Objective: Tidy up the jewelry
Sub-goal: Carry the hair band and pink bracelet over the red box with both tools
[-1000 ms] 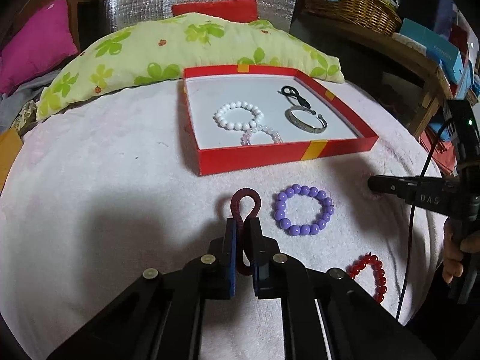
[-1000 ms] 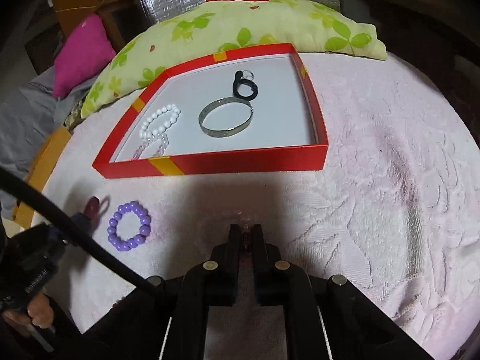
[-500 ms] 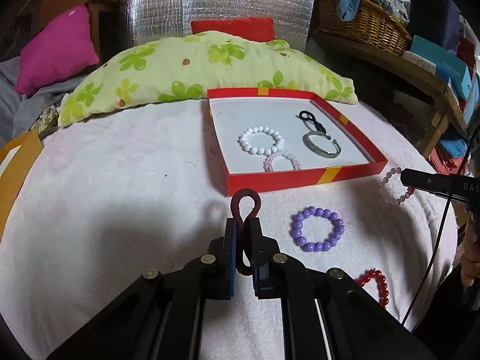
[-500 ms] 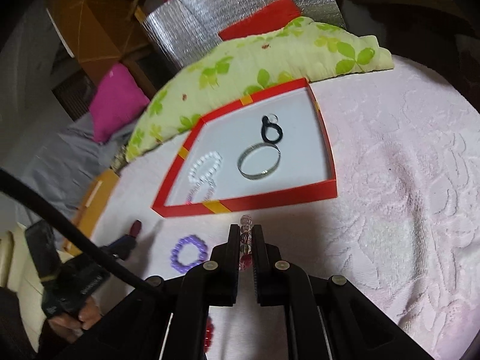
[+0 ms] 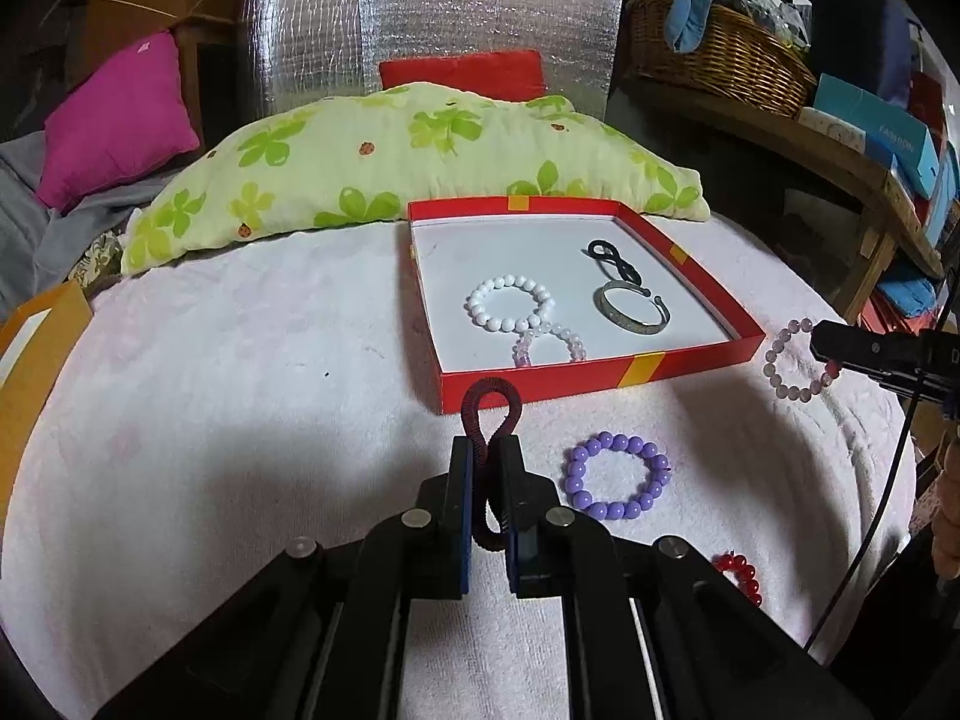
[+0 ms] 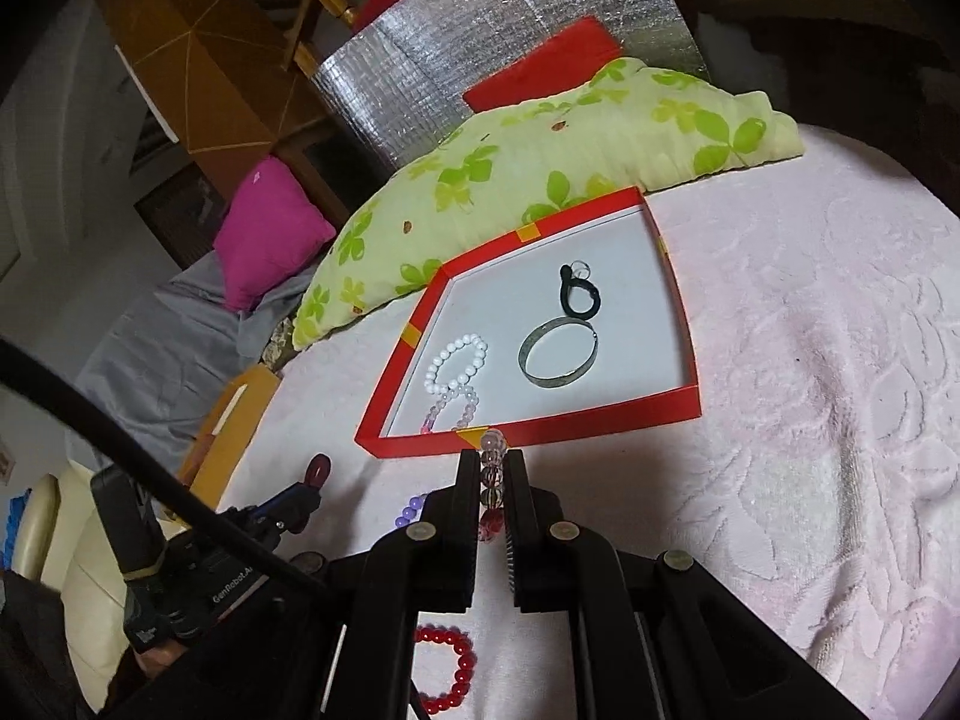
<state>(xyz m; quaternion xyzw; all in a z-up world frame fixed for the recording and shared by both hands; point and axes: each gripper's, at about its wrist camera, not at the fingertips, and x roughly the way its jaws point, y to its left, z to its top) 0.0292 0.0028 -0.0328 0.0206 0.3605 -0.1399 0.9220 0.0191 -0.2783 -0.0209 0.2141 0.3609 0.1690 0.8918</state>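
My left gripper is shut on a dark red coiled hair tie, held above the pink cover just in front of the red tray. My right gripper is shut on a pale pink bead bracelet, lifted near the tray's front rim; the bracelet also shows in the left wrist view. In the tray lie a white bead bracelet, a clear pink bracelet, a silver bangle and a black tie. A purple bead bracelet and a red bead bracelet lie on the cover.
A green-flowered pillow lies behind the tray, with a magenta cushion at far left. A wicker basket and boxes sit on a wooden shelf at right. An orange box is at the left edge.
Both grippers have risen and pulled back from the cover. The right gripper lifted the pale pink bracelet off the cover. The left keeps the hair tie.
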